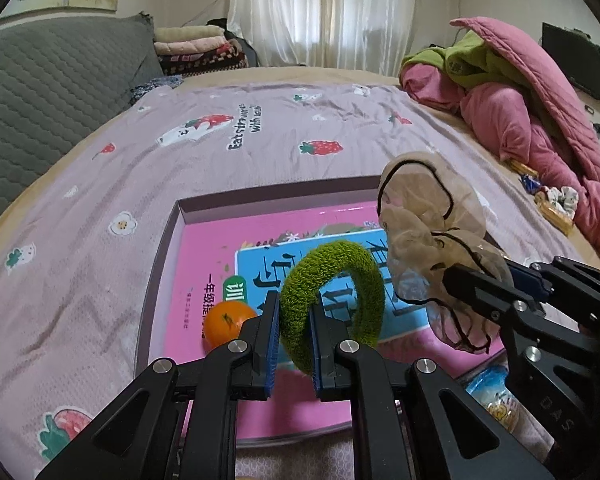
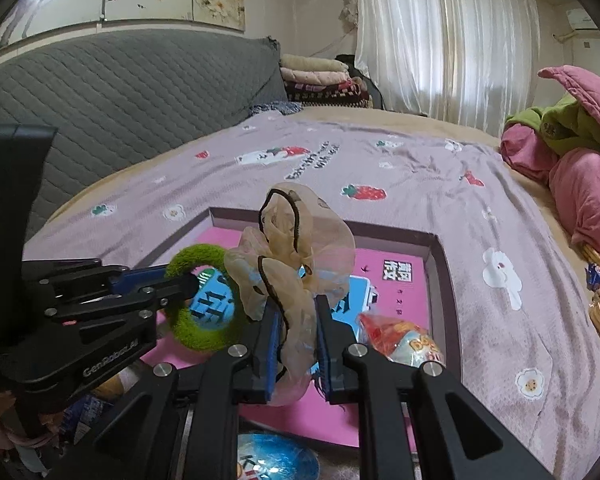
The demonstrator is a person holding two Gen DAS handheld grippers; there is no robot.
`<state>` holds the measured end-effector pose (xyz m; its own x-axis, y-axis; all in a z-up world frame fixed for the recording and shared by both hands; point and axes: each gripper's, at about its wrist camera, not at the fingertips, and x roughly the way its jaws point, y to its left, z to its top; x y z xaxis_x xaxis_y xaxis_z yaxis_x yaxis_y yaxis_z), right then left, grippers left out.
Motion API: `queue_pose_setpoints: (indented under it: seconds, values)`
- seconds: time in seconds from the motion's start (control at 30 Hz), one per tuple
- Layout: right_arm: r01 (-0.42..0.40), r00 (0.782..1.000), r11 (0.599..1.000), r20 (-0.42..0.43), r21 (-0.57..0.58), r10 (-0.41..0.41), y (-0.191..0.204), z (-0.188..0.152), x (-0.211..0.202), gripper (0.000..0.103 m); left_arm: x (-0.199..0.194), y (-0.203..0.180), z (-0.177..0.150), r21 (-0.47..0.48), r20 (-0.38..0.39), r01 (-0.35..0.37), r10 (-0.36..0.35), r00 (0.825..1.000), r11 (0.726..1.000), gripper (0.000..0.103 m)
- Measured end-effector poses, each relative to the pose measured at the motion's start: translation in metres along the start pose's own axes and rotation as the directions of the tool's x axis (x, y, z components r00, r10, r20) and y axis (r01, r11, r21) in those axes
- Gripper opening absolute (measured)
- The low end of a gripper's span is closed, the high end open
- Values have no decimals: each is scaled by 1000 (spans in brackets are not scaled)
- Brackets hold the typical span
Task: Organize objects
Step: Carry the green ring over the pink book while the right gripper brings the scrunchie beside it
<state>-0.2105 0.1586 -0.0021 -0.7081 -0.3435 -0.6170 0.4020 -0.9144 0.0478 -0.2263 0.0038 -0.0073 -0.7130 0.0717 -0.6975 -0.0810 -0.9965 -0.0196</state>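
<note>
two hand-held grippers hover side by side above a shallow open box (image 1: 162, 256) that lies on a bed covered by a lilac sheet (image 1: 100, 184) printed with strawberries; the left gripper (image 1: 294, 336) is clamped on a fuzzy green hair ring (image 1: 332, 276), which stands upright between its blue-padded fingers, lifted above the box; the right gripper (image 2: 298, 340) is clamped on a sheer beige scrunchie (image 2: 296, 248) with dark edging, its frills puffing up above the fingers; the two hair ties hang just beside each other, the green one to the left; inside the box lies a pink book (image 1: 204, 264) with a blue cover panel, an orange (image 1: 226, 322) resting on it near the left wall, and a snack packet (image 2: 404, 344) at the right side; a heap of pink and green bedding (image 1: 512, 92) sits far right; a grey quilted headboard (image 1: 48, 80) runs along the left.
</note>
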Motion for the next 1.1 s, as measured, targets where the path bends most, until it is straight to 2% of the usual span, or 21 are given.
queue_pose_setpoints:
  seconds: [0.37, 0.8, 1.1]
  values:
    - [-6, 999, 1000, -43, -13, 6, 5, -7, 5, 18, -1, -1, -10, 8, -26, 14, -13, 1000, 1000, 13]
    - [6, 996, 1000, -85, -12, -7, 5, -16, 10, 18, -1, -7, -17, 40, -24, -37, 38, 999, 999, 13]
    - [4, 995, 1000, -96, -3, -4, 5, -18, 11, 18, 2, -7, -19, 35, -38, -35, 36, 999, 999, 13]
